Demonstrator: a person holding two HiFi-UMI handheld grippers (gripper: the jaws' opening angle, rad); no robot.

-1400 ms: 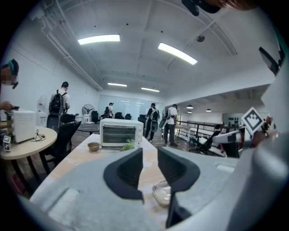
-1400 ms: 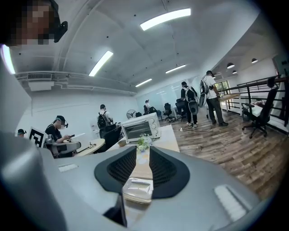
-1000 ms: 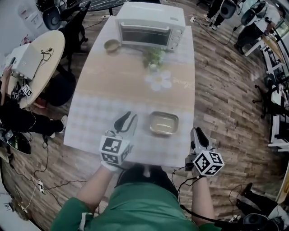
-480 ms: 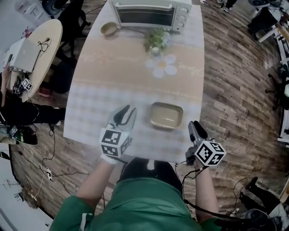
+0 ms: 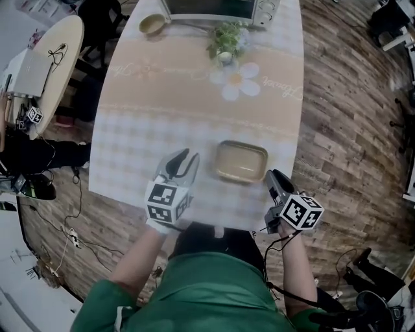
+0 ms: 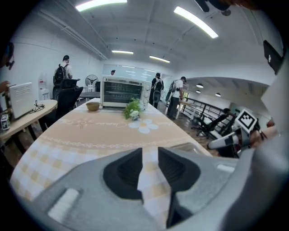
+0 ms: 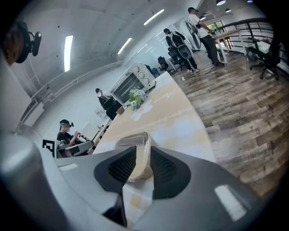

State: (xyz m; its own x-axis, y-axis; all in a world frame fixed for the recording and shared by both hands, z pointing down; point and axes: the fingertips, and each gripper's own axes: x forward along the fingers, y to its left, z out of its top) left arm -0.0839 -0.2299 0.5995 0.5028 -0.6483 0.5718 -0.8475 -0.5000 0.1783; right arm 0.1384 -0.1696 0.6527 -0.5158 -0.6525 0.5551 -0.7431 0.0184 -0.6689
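Near table edge: container (right gripper beside).

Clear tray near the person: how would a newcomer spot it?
Find the long table with the toaster oven at its far end. At the near end, between the left gripper and the right gripper, lies the clear tray. It alone is a shallow, see-through rounded rectangle; the bowl and plant stand far off.

The clear plastic box is shallow, with rounded corners and a thick rim. It lies flat on the checked part of the table, close to the near edge and a bit to the right. Its long side runs left to right. It looks pale tan from above.
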